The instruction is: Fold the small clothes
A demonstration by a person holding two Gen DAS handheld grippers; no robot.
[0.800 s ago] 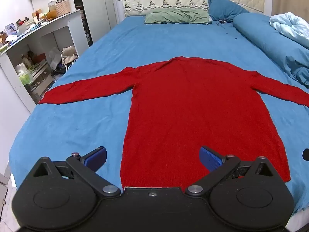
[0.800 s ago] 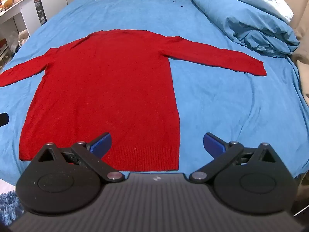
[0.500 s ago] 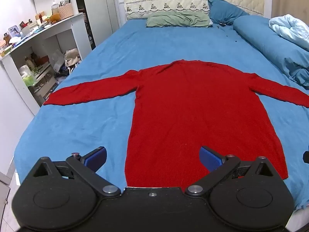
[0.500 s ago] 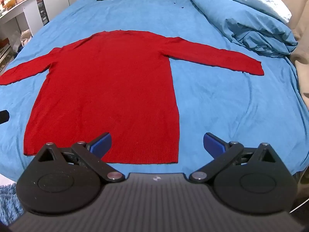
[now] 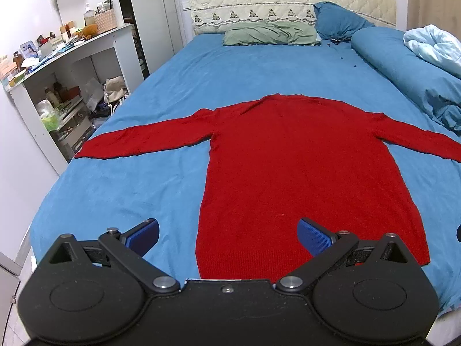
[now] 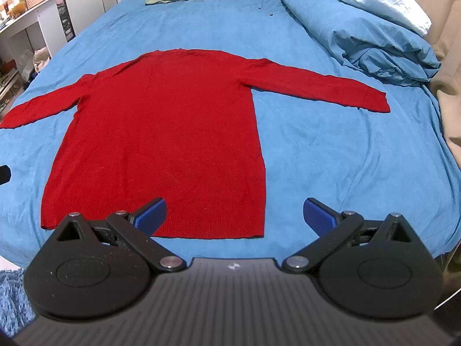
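A red long-sleeved sweater point(image 5: 302, 167) point(image 6: 170, 127) lies flat on the blue bed point(image 5: 219, 69) point(image 6: 331, 150), hem towards me, both sleeves spread out sideways. My left gripper point(image 5: 227, 235) hovers open over the hem's left corner, nothing between its blue pads. My right gripper point(image 6: 234, 214) hovers open over the hem's right corner, also with nothing between its pads. Neither gripper touches the cloth.
A rolled blue duvet point(image 6: 360, 28) with a pale blue blanket point(image 6: 383, 0) lies along the right side. A green pillow point(image 5: 270, 33) and a blue pillow point(image 5: 340, 21) rest at the headboard. White cluttered shelves point(image 5: 66, 66) stand left of the bed.
Both grippers have drawn back from the sweater and tilted up a little, so more of the headboard and the bed's near edge shows. The sweater has not moved.
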